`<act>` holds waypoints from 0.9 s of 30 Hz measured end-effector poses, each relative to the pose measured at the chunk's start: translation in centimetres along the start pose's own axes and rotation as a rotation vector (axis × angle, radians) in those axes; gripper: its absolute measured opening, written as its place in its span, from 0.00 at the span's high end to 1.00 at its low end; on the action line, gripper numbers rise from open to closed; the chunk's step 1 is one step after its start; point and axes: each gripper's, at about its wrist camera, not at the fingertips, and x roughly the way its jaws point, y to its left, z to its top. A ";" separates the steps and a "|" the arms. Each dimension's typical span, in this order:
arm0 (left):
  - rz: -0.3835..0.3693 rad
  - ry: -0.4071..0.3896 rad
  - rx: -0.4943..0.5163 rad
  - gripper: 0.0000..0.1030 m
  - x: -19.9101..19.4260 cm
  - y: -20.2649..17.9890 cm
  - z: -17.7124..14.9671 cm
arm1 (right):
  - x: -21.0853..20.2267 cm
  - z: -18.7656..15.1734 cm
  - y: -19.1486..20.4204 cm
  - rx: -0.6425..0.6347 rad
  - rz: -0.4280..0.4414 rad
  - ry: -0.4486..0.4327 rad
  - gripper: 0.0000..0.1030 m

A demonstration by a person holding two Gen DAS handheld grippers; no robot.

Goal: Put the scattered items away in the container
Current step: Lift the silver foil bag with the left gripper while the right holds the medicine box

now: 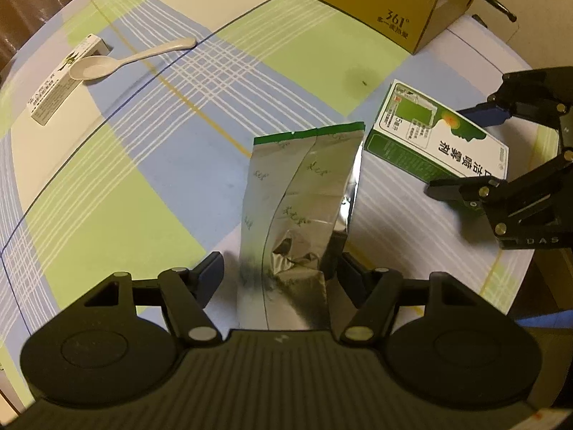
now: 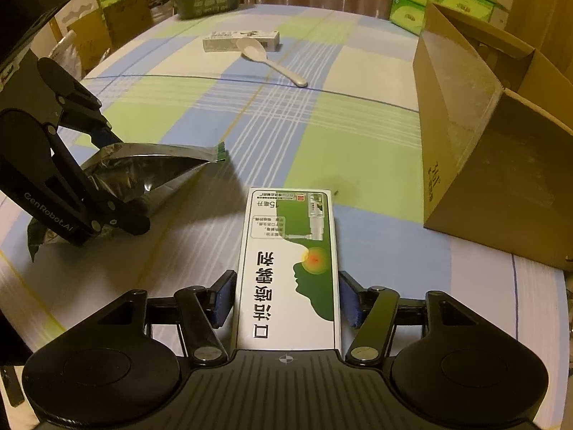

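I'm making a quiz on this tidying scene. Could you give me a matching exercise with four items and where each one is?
Things:
1. foil pouch
2. spray box
3. spoon
4. cardboard box

Places:
A. bowl resting against the small white carton at the far side
B. open, at the right edge of the cloth, in the right wrist view
C. between the fingers of the left gripper
D. between the fingers of the right gripper

Pairs: 1-C, 2-D, 3-A, 4-B
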 end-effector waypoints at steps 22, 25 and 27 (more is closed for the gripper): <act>-0.035 0.012 -0.034 0.35 0.3 0.9 -0.4 | 0.4 0.4 -0.3 0.009 0.001 0.035 0.38; -0.038 0.014 -0.029 0.34 0.4 1.0 -0.4 | 0.4 0.4 -0.2 0.007 0.001 0.037 0.38; -0.039 0.015 -0.026 0.33 0.4 1.1 -0.4 | 0.4 0.4 -0.3 0.006 0.001 0.038 0.38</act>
